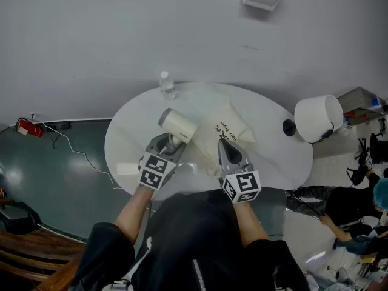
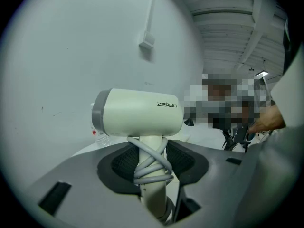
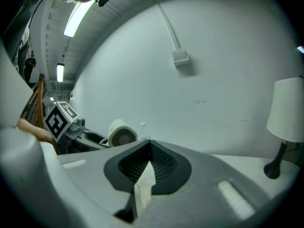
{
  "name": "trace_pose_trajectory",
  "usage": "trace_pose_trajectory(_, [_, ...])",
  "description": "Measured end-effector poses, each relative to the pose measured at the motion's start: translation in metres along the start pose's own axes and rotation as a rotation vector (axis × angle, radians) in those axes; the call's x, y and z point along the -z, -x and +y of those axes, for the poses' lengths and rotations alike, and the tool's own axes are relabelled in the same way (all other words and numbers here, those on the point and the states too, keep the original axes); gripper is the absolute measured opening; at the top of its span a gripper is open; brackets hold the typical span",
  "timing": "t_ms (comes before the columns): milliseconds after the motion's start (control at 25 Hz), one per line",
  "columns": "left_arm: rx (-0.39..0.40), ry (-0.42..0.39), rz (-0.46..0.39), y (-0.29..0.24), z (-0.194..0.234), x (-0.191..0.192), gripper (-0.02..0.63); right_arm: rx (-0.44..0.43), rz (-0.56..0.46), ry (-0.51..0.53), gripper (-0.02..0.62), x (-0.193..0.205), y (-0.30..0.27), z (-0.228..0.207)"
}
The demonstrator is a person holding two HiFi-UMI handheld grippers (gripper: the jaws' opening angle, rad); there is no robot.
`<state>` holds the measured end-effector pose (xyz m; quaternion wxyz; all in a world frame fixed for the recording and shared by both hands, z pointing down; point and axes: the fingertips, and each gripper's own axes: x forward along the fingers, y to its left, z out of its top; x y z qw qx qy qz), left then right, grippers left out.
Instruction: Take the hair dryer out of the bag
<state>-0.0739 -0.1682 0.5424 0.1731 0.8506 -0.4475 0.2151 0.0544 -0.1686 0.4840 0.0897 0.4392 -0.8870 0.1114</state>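
Head view: left jaws tight on hair dryer, right jaws on bag; bottle, lamp nearby.

Left gripper: tilted downward, jaws clamped around the handle of the hair dryer.
Right gripper: jaws together, pinching the bag fabric.
Forearms: bare, reaching forward side by side.

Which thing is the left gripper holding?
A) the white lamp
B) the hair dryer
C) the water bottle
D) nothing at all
B: in the left gripper view, the left gripper has its jaws closed on the cord-wrapped handle of the hair dryer, which is lifted up off the table.
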Motion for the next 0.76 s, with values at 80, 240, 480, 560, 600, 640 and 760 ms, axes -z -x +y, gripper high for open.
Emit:
trace_pose_trajectory(80, [0.001,-0.001,0.004,-0.0002,0.0001,0.0008,0.184,-0.001,0.006,-0.003,0.003,0.0020,-0.0009,0.0001])
trace_pose_trajectory(240, [0.005,0.001,0.009,-0.0002,-0.0001,0.0030,0.184,-0.007,0.012,-0.012,0.003,0.0051,-0.0019,0.0019])
trace_pose_trajectory(480, [0.014,0.002,0.023,-0.0027,-0.0017,0.0069,0.184,-0.006,0.015,-0.027,0.003,0.0077,-0.0030,-0.0017])
trace_pose_trajectory(560, [0.015,0.004,0.024,-0.0036,-0.0013,0.0074,0.184,-0.005,0.016,-0.027,0.003,0.0079,-0.0036,-0.0028])
trace_pose_trajectory(600, [0.016,0.005,0.024,-0.0040,-0.0012,0.0074,0.184,-0.005,0.017,-0.027,0.003,0.0080,-0.0038,-0.0032])
trace_pose_trajectory(640, [0.016,0.006,0.024,-0.0042,-0.0010,0.0074,0.184,-0.004,0.018,-0.026,0.003,0.0083,-0.0038,-0.0034])
trace_pose_trajectory(760, [0.015,0.006,0.027,-0.0041,-0.0001,0.0084,0.184,-0.003,0.025,-0.028,0.003,0.0101,-0.0043,-0.0032])
